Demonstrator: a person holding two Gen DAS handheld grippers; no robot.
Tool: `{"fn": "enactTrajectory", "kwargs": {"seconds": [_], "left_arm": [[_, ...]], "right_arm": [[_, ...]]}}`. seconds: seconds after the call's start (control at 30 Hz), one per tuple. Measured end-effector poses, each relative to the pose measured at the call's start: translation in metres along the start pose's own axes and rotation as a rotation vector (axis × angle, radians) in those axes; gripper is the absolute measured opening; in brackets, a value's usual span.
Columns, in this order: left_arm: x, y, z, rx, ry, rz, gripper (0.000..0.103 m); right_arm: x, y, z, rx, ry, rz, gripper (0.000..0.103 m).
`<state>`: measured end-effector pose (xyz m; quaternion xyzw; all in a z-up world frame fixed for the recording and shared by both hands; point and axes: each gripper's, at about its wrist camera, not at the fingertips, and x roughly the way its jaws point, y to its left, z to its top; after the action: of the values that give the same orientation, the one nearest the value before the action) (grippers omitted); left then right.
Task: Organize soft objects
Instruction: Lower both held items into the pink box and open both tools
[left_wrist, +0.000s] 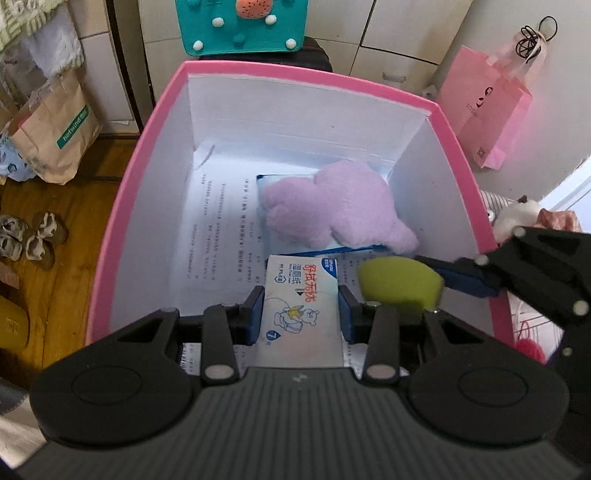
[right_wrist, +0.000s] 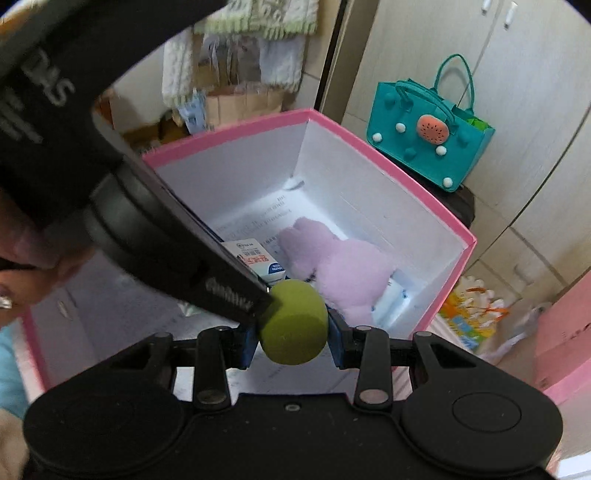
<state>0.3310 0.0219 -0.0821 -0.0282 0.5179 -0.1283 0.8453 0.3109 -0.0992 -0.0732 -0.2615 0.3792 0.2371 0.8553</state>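
A pink box with white inner walls holds a purple plush toy on a blue-and-white pack and printed paper. My left gripper is shut on a white tissue pack, held just inside the box's near side. My right gripper is shut on a green foam piece, over the near right of the box; it shows in the left wrist view too. The plush and box rim show in the right wrist view.
A teal felt bag stands behind the box. A pink paper bag leans at the right wall. A brown paper bag and shoes sit on the wooden floor at left. Soft toys lie right of the box.
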Motion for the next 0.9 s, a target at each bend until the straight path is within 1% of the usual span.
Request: {"fn": "enactTrajectory", "kwargs": {"seconds": [0.07, 0.13, 0.23, 0.33, 0.4, 0.5, 0.53, 0.6, 0.73, 0.9], "left_arm": [[0.0, -0.001, 0.001, -0.008, 0.003, -0.007, 0.039], [0.001, 0.0, 0.004, -0.018, -0.005, -0.007, 0.039], [0.007, 0.004, 0.01, -0.045, 0.018, -0.021, 0.04], [0.006, 0.004, 0.011, -0.04, 0.003, -0.015, 0.046], [0.001, 0.003, 0.01, -0.028, -0.017, -0.024, 0.047], [-0.015, 0.001, 0.007, 0.018, -0.057, -0.032, 0.047], [-0.022, 0.0, 0.005, 0.036, -0.071, -0.034, 0.047], [-0.035, -0.001, 0.0, 0.068, -0.096, -0.043, 0.047], [-0.069, -0.002, -0.015, 0.127, -0.145, -0.064, 0.048], [-0.107, -0.01, -0.035, 0.212, -0.188, -0.059, 0.051]], "right_arm": [[0.003, 0.0, 0.001, -0.003, 0.013, 0.014, 0.043], [0.004, -0.002, 0.003, 0.001, 0.012, 0.007, 0.043], [0.007, -0.005, 0.005, 0.003, 0.018, 0.006, 0.044], [0.007, -0.006, 0.005, 0.01, 0.018, 0.002, 0.049], [0.004, -0.008, 0.002, 0.027, 0.0, 0.011, 0.052], [-0.005, -0.012, -0.004, 0.064, -0.033, 0.046, 0.053], [-0.016, -0.014, -0.009, 0.102, -0.062, 0.062, 0.053], [-0.021, -0.014, -0.012, 0.115, -0.075, 0.073, 0.053], [-0.047, -0.016, -0.027, 0.174, -0.126, 0.118, 0.053], [-0.078, -0.016, -0.043, 0.237, -0.171, 0.154, 0.053]]}}
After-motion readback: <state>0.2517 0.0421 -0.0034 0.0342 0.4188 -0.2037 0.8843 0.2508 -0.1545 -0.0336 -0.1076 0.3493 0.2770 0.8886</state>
